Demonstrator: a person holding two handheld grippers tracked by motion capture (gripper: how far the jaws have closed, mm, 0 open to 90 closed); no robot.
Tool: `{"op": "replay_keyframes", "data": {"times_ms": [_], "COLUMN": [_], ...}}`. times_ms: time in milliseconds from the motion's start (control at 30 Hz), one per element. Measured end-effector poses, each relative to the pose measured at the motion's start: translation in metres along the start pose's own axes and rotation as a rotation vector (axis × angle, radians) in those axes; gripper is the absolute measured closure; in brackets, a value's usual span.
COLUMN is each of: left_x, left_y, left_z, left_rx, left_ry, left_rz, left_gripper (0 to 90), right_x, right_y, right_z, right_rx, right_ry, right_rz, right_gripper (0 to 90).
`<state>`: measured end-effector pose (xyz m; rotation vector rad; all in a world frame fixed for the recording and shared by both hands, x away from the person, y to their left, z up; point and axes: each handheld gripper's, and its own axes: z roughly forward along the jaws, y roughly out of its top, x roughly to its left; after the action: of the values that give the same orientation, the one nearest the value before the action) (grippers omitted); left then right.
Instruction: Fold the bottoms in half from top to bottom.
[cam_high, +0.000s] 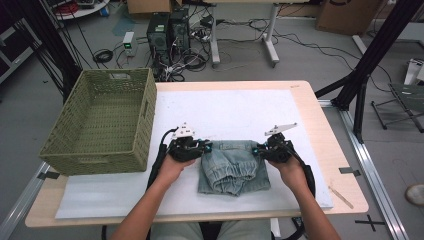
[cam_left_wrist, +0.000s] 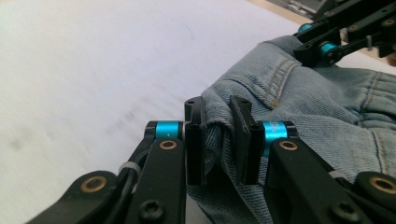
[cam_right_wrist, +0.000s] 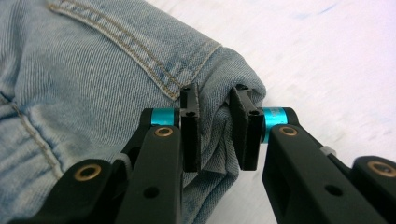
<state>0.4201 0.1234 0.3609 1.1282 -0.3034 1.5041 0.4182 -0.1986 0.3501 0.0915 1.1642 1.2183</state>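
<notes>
Denim, pale blue and folded into a compact bundle, the jeans (cam_high: 231, 165) lying on the white mat (cam_high: 240, 112) near the table's front edge, between both hands in the high view. Pinched at opposite far corners: left gripper (cam_high: 206, 147) on the bundle's left edge, right gripper (cam_high: 258, 148) on its right, a symmetric hold likely meant to keep the fold from sagging or opening when lifted. Green wicker basket (cam_high: 105, 122) just to the left, open and with nothing visible inside, probably the destination, hence the grip on both ends for a level carry. Seen along the left gripper (cam_left_wrist: 218, 140): jaws nearly closed, a thick fold of the jeans (cam_left_wrist: 299, 116) squeezed between the pads, cloth bunched and creased there, which suggests a firm bite; other gripper visible farther off at the opposite corner. Seen along the right gripper (cam_right_wrist: 216, 135): jaws likewise narrowed onto a rounded corner of the jeans (cam_right_wrist: 93, 70), just past the stitched seam, several layers caught at once so the bundle holds together. Cloth resting on the mat, not yet lifted.
</notes>
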Motion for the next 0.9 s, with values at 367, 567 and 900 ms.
{"op": "replay_keyframes", "data": {"times_ms": [367,567,900], "left_x": [0.025,0.028,0.008], "left_y": [0.023,0.021,0.011], "left_z": [0.023,0.015,-0.018], "left_rx": [-0.044,-0.051,-0.139], "left_ry": [0.067,0.099,0.051], "left_rz": [0.017,-0.084,-0.045], "left_gripper": [75.3,48.1,43.4], "right_x": [-0.02,-0.019,-0.01], "right_y": [0.026,0.025,0.017], "right_z": [0.011,0.018,-0.014], "right_rx": [-0.091,-0.087,-0.192], "right_ry": [-0.115,-0.131,-0.117], "right_rz": [0.065,0.079,0.065], "right_gripper": [75.8,65.2,48.8]}}
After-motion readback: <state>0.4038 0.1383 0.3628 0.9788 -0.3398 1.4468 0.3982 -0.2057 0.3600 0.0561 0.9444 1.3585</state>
